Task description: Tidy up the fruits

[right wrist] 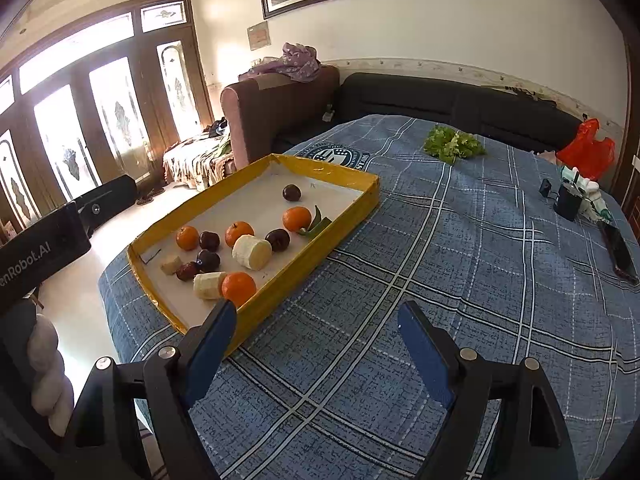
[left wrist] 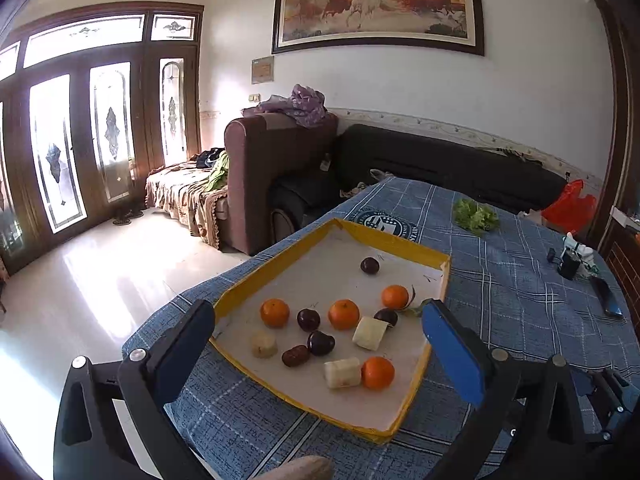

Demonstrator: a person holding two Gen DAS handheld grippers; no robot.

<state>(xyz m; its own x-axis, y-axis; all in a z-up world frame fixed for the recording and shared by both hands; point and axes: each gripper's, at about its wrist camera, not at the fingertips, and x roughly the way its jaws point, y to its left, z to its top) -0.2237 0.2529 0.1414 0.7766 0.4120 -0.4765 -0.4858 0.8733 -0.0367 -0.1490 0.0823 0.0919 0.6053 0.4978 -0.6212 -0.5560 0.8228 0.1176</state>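
A shallow yellow-rimmed tray (left wrist: pixel 394 242) (right wrist: pixel 352 178) lies on a blue plaid tablecloth. In it sit several oranges (left wrist: pixel 377 372) (right wrist: pixel 239 288), dark plums (left wrist: pixel 308 319) (right wrist: pixel 209 241), banana pieces (left wrist: pixel 342 373) (right wrist: pixel 252 252) and a red date (left wrist: pixel 295 355) (right wrist: pixel 188 271). One plum (left wrist: pixel 369 265) (right wrist: pixel 291 193) lies alone at the far end. My left gripper (left wrist: pixel 316 328) is open above the tray's near part, its fingers wide apart with nothing held. My right gripper (right wrist: pixel 316 320) is open over the cloth, just right of the tray's near corner, empty.
A lettuce leaf (left wrist: pixel 476 216) (right wrist: pixel 454 144) lies at the far side of the table. Small dark items and a phone (right wrist: pixel 620 252) sit at the right edge, with a red bag (right wrist: pixel 586 150) behind. A sofa stands beyond the table.
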